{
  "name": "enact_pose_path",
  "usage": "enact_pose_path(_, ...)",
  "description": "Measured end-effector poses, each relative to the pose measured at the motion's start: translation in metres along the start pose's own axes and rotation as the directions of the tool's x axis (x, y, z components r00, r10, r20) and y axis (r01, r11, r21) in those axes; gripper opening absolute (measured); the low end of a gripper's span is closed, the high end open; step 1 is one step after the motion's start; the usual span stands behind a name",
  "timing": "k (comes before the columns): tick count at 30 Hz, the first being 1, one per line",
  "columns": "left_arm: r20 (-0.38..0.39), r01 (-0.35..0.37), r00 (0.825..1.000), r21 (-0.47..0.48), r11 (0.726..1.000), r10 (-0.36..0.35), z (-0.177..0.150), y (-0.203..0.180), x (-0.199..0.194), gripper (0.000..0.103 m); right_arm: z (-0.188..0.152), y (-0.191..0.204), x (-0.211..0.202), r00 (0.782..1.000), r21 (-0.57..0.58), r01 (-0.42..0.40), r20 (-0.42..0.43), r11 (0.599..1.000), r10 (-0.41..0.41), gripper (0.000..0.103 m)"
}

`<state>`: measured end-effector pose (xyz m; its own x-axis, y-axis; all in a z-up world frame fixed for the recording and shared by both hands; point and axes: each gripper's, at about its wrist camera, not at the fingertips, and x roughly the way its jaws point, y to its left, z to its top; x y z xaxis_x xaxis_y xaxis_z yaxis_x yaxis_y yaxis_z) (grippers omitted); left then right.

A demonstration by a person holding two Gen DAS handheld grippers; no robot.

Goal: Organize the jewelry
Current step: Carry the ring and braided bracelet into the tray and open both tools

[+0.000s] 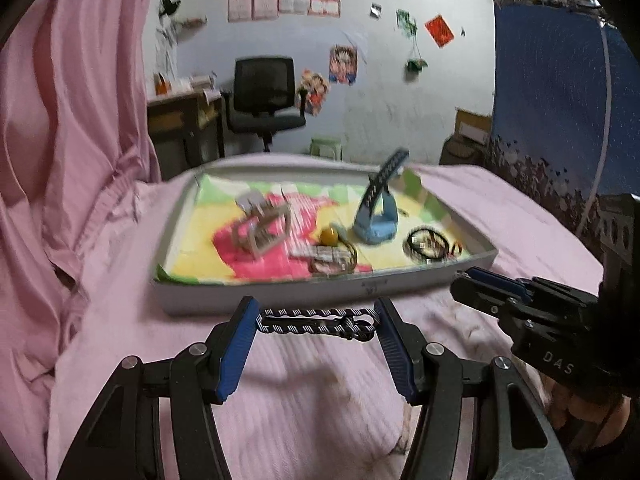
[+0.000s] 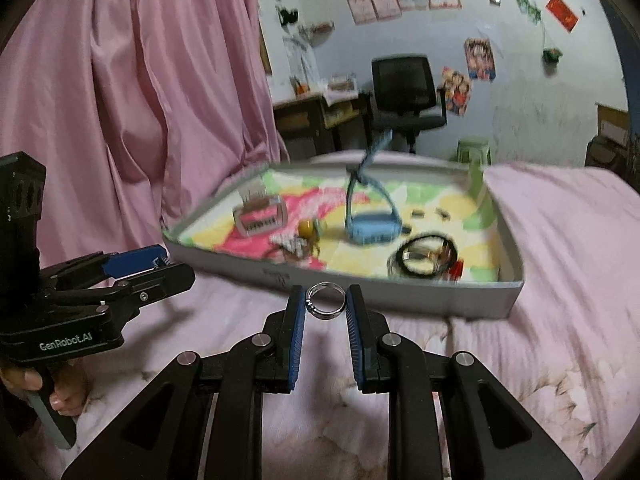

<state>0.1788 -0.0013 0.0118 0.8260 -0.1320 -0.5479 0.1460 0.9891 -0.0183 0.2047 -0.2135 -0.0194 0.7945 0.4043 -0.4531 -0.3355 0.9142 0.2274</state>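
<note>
Pink ribbed bedcover (image 1: pixel 320 408) lies bare beneath both grippers, short of the tray's near edge. Left gripper (image 1: pixel 318 322) holds a braided black-and-white bracelet (image 1: pixel 316 322) stretched between its blue pads. Right gripper (image 2: pixel 326 302) pinches a silver ring (image 2: pixel 326 301). Beyond, the grey tray (image 1: pixel 280 294) carries a colourful liner, black cord loops (image 1: pixel 430 242) at its near right corner, a blue stand (image 1: pixel 378 218) mid-tray and a grey frame (image 1: pixel 262 228) left.

Both units: black linkage arms, silver pivot screws, blue ribbed pads. Left gripper (image 2: pixel 168 266) body at 9 o'clock reads "GenRobot.AI". Right gripper (image 1: pixel 466 284) body at 3 o'clock reads "DAS".
</note>
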Motion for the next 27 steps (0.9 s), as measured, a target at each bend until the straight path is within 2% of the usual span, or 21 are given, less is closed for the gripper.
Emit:
enact_pose_path(6,0.131,-0.049,0.99,-0.019,0.999,0.051,0.019,0.001,-0.017,0.057,0.016,0.009,-0.02,0.989,-0.043,0.046,0.14,0.998,-0.04,0.019)
enact_pose_path(15,0.308,-0.116,0.944,-0.016,0.993,0.116,0.037,-0.011,-0.022,0.057,0.042,0.011,-0.028,0.951,-0.07,0.127,0.292,0.989,-0.101,0.019)
enact_pose_path(21,0.343,-0.138,0.931,0.009,0.99,0.127,0.048,-0.018,-0.004,0.057,0.057,0.003,-0.018,0.933,-0.058,0.158,0.337,0.986,-0.13,0.019)
enact_pose_path(27,0.309,-0.132,0.942,-0.026,0.991,0.133,0.064,-0.012,0.022,0.057,0.066,-0.01,0.001,0.927,-0.052,0.194,0.335,0.98,-0.166,0.019)
